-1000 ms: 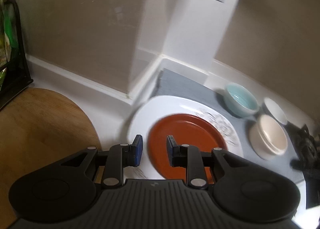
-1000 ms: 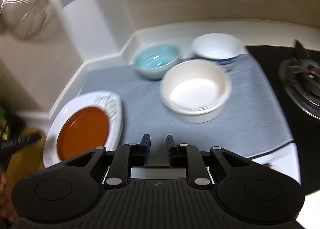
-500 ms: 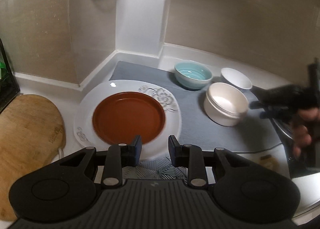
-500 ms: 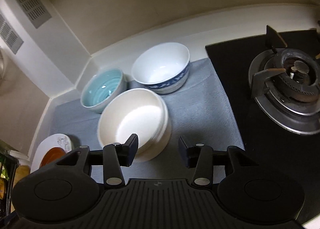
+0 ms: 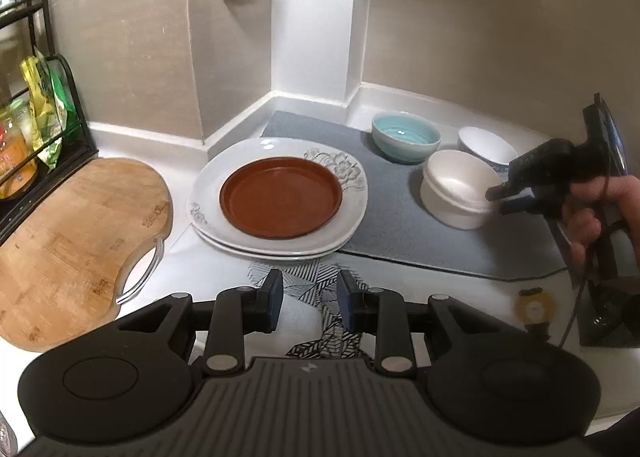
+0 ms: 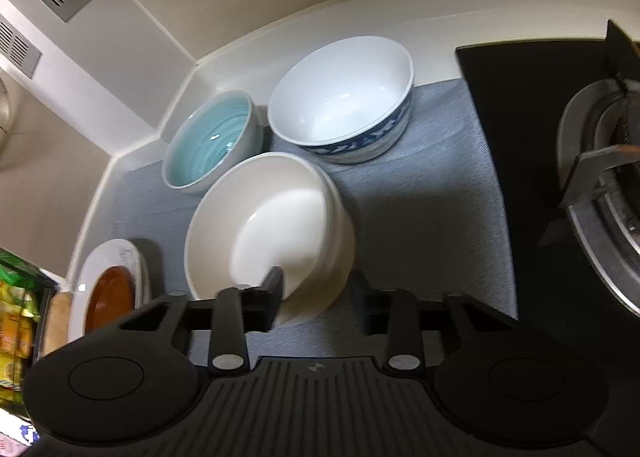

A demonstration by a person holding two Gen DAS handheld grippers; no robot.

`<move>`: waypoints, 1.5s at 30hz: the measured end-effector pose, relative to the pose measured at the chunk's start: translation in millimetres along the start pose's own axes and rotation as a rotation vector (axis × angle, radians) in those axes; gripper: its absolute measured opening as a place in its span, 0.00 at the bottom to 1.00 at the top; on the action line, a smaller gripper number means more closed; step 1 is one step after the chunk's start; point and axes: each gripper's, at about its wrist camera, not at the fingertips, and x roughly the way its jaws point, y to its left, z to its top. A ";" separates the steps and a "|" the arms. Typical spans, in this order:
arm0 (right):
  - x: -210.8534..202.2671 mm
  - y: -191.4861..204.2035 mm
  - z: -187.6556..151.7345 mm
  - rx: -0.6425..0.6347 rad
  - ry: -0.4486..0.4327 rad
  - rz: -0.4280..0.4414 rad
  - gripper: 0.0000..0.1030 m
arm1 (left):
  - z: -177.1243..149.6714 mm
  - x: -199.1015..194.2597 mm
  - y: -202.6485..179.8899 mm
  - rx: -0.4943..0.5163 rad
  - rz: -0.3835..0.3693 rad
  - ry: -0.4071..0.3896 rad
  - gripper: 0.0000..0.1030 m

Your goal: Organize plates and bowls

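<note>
Brown plate already nested on stacked white floral plates at the mat's edge. Three bowls not yet stacked: cream bowl, teal bowl, blue-patterned bowl. Right gripper just closing across the cream bowl's near rim, contact uncertain. Left gripper narrow, empty, above the worktop.

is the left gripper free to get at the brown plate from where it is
Probably yes. The left gripper is empty, jaws apart, just short of the brown plate, which lies uncovered on the stacked white plates. The right gripper is away at the cream bowl.
</note>
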 end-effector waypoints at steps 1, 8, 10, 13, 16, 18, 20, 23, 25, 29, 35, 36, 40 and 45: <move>-1.7 0.5 -0.6 -0.008 -0.002 0.001 0.26 | 0.5 -1.4 -3.7 0.007 0.000 -0.007 0.32; -21.2 -5.3 -14.5 -0.023 -0.007 0.019 0.22 | 4.8 0.0 -23.3 0.019 -0.023 -0.018 0.32; -29.4 -7.9 -22.4 -0.024 0.002 0.026 0.22 | 6.5 1.6 -28.8 0.021 -0.031 -0.015 0.32; -41.9 -11.6 -36.8 -0.039 0.015 0.031 0.21 | 7.9 2.9 -39.2 0.042 -0.047 -0.012 0.32; -54.3 -12.9 -53.4 -0.078 0.015 0.036 0.21 | 7.3 3.2 -48.4 0.064 -0.060 -0.008 0.32; -58.6 -13.8 -64.0 -0.101 0.023 0.044 0.21 | 5.9 3.9 -52.7 0.077 -0.068 -0.004 0.32; -61.4 -15.6 -73.1 -0.106 0.030 0.053 0.21 | 4.8 3.3 -54.7 0.083 -0.072 -0.005 0.32; -62.2 -16.0 -82.5 -0.116 0.033 0.065 0.21 | 4.2 3.5 -53.9 0.074 -0.067 -0.006 0.32; -62.0 -17.0 -85.1 -0.115 0.036 0.074 0.22 | 4.0 5.0 -53.7 0.070 -0.070 -0.004 0.32; -61.6 -16.4 -85.7 -0.124 0.038 0.071 0.24 | 4.7 7.6 -54.1 0.077 -0.085 -0.008 0.32; -60.4 -14.9 -86.4 -0.132 0.043 0.059 0.25 | 8.2 17.3 -51.1 0.069 -0.107 -0.007 0.32; -59.9 -14.8 -86.3 -0.129 0.044 0.056 0.25 | 8.7 18.7 -50.9 0.072 -0.114 -0.007 0.32; -57.3 -10.7 -87.4 -0.132 0.044 0.033 0.25 | 12.8 26.8 -44.1 0.071 -0.135 -0.002 0.32; -54.7 -2.3 -87.9 -0.132 0.043 -0.005 0.25 | 18.0 39.6 -35.5 0.098 -0.182 0.002 0.31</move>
